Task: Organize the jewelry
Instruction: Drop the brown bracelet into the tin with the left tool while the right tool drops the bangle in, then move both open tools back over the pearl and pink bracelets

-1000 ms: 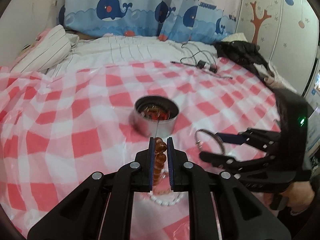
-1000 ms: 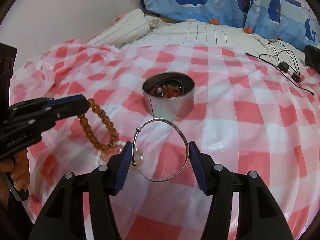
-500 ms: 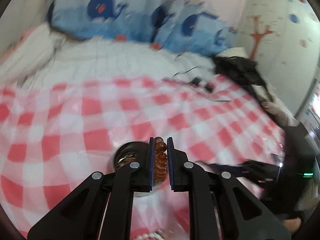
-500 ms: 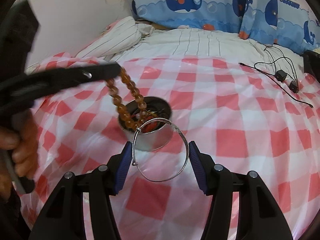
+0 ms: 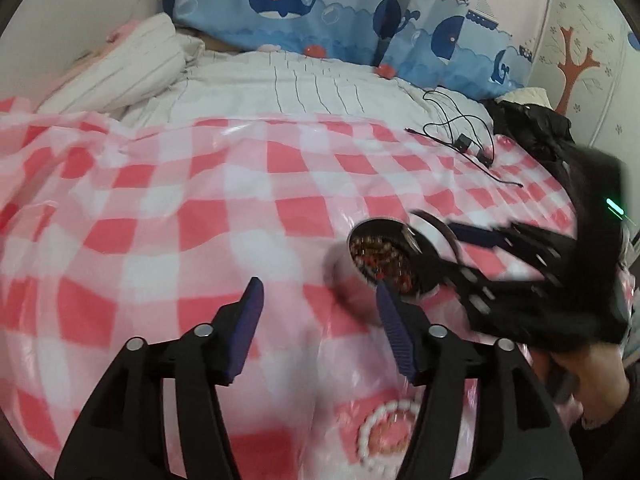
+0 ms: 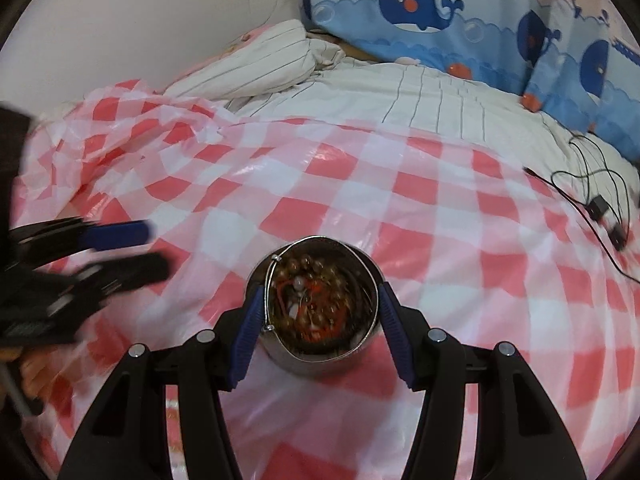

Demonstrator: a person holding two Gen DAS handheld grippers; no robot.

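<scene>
My left gripper [image 5: 318, 300] hangs over the red-checked cloth [image 5: 200, 216], its jaws opening with nothing between them. The round metal tin [image 5: 343, 276] stands just to its right. In the right wrist view the amber bead bracelet [image 6: 304, 264] lies inside the tin [image 6: 320, 366] with other jewelry. My right gripper [image 6: 320, 308] is shut on a thin silver bangle [image 6: 275, 257], held flat directly over the tin's mouth. The left gripper [image 6: 132, 248] shows blurred at the left of that view, clear of the tin.
A white bead bracelet [image 5: 384, 432] lies on the cloth under the left gripper's right finger. A black cable with plugs [image 6: 600, 208] and a dark garment [image 5: 532, 128] lie at the far right. A striped pillow [image 6: 260, 68] and whale curtain sit behind.
The left gripper carried the amber beads over the tin, let them drop in, opened and drew off to the left. The right gripper brought the bangle forward over the tin.
</scene>
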